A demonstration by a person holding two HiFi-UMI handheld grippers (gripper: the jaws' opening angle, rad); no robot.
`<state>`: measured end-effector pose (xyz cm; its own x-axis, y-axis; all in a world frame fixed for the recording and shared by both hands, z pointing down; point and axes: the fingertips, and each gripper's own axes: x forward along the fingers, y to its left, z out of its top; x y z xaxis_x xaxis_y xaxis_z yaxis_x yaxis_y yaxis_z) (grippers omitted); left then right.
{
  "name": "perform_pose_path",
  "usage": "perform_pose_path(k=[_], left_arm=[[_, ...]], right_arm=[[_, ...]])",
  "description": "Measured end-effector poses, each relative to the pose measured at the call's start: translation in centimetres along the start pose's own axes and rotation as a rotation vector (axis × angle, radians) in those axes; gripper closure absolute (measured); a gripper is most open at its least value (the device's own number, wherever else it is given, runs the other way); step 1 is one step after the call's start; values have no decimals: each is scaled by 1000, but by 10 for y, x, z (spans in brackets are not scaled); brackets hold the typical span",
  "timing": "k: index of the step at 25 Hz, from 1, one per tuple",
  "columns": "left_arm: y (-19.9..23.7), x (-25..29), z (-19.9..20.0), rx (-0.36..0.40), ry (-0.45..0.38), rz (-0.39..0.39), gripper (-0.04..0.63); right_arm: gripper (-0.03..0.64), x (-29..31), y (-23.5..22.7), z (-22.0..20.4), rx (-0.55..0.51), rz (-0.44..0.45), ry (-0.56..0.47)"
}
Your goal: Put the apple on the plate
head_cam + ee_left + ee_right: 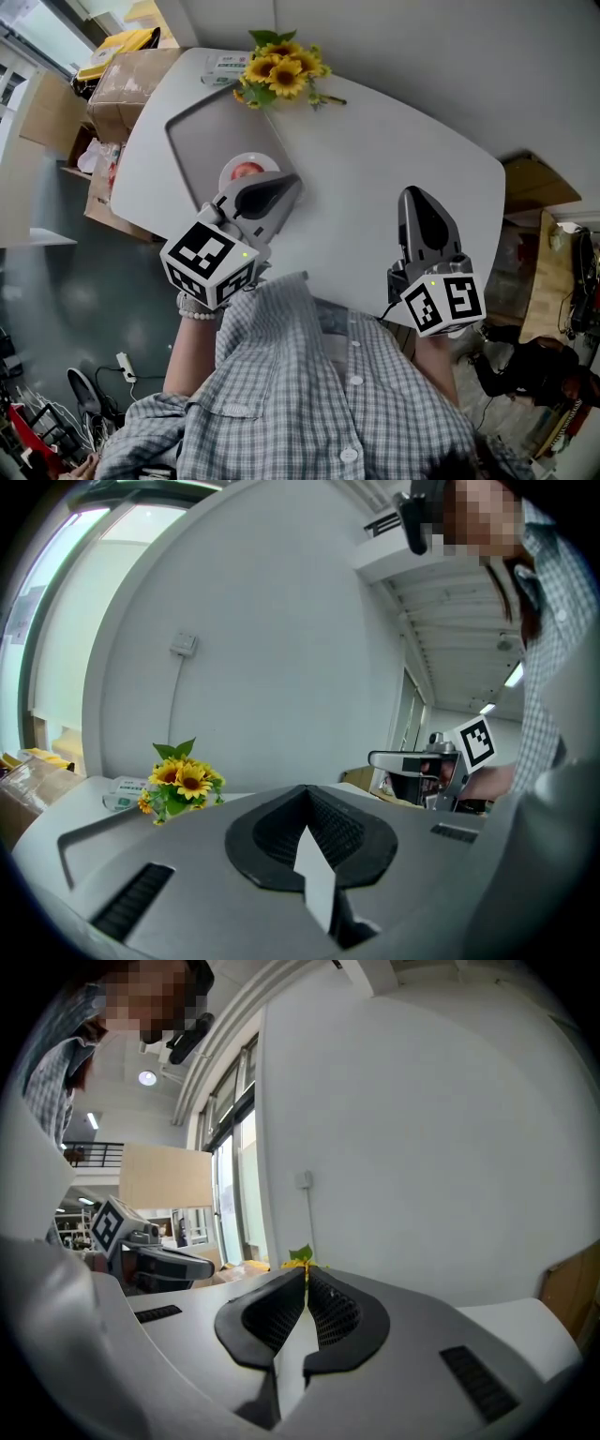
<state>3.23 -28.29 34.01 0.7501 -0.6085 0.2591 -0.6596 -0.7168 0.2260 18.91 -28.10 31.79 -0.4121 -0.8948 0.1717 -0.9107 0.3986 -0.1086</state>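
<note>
A red apple (246, 172) lies on a small white plate (246, 158), which stands on a grey mat (202, 127) on the white table (394, 159). My left gripper (291, 178) hovers just right of the plate and hides its near edge. Its jaws are shut with nothing in them (305, 789). My right gripper (412, 192) is held above the table's near right part, away from the plate, and its jaws meet at the tips with nothing between them (306, 1271). Neither gripper view shows the apple or the plate.
A bunch of sunflowers (281, 73) lies at the table's far edge, with a small packet (220, 67) beside it. Cardboard boxes (122, 80) stand off the table's left. A white wall is close behind the table.
</note>
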Motion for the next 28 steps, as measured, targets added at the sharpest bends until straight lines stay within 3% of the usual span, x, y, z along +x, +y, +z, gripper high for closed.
perform_pose_path(k=[28], left_arm=[[4,-3,-2,-2,-4,2,586]], right_arm=[[589,-1,3,-8,-29,2,23]])
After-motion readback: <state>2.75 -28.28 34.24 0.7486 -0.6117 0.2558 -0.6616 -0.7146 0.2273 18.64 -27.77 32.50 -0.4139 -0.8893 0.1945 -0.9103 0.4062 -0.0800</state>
